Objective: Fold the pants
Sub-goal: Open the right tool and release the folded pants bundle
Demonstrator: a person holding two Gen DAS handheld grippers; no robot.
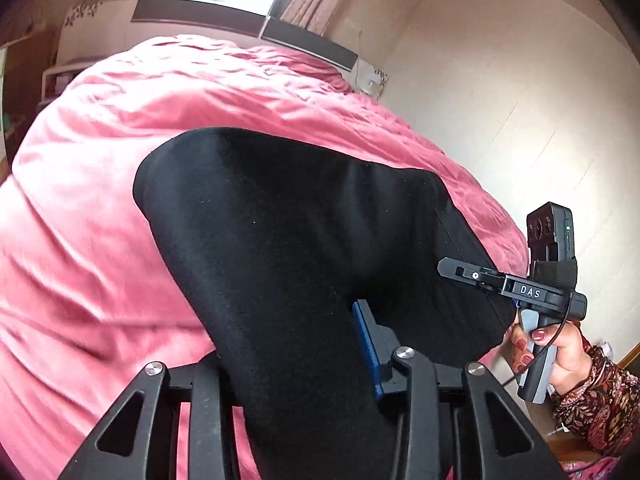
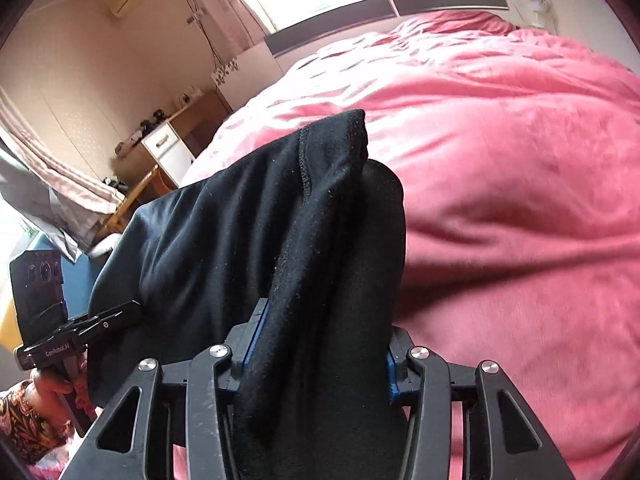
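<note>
The black pants [image 1: 288, 224] hang stretched between my two grippers above the pink bed cover [image 1: 100, 200]. My left gripper [image 1: 296, 360] is shut on one end of the pants; cloth hides its left finger, and its blue pad [image 1: 366, 344] shows on the right. My right gripper [image 2: 320, 344] is shut on the other end of the pants [image 2: 248, 224], with a stitched hem [image 2: 306, 168] standing above the jaws. The right gripper also shows in the left wrist view [image 1: 472, 276], and the left gripper shows in the right wrist view [image 2: 120, 314].
The pink cover [image 2: 520, 184] spreads over the whole bed. A dark headboard [image 1: 248, 28] and a bright window lie beyond. A cream wall [image 1: 520, 80] is to the right. A white drawer unit [image 2: 168, 148] and wooden desk stand left of the bed.
</note>
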